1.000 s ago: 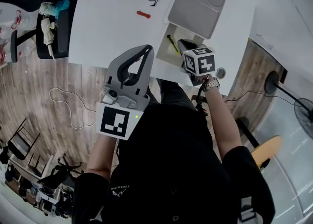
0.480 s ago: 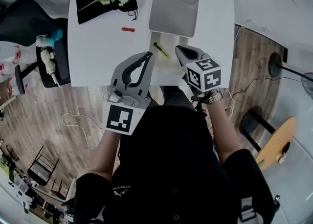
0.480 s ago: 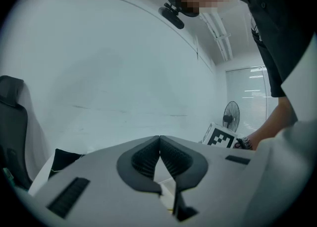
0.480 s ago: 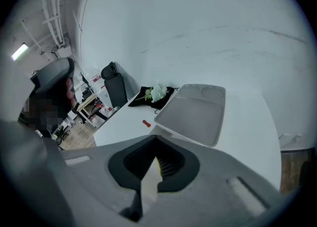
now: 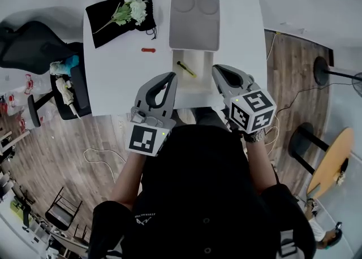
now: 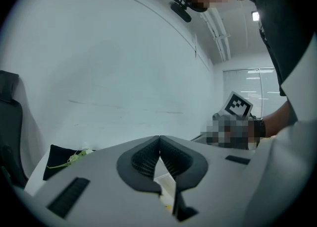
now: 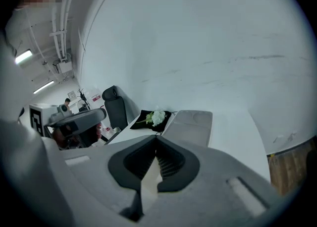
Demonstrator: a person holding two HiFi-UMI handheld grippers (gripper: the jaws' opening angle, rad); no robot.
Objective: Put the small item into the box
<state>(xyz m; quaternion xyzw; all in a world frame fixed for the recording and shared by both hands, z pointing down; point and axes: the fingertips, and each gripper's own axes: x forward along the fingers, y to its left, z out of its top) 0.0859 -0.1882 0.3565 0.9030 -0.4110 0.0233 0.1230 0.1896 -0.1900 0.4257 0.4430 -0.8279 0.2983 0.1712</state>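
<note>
Box (image 5: 201,77) flanked by left gripper (image 5: 171,76), right gripper (image 5: 217,69); both closed, empty.

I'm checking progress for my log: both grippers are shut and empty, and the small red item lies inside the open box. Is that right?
Not quite. The small red item lies on the bare table, outside the open box, as the head view shows. The left gripper and the right gripper are indeed shut and empty.

The pale box (image 5: 199,82) stands open, its grey lid (image 5: 194,21) lying flat at its far edge. A slim yellow-and-dark item (image 5: 186,69) lies slantwise inside the box. A small red item (image 5: 149,50) lies on the counter (image 5: 113,77), left of the box.
</note>
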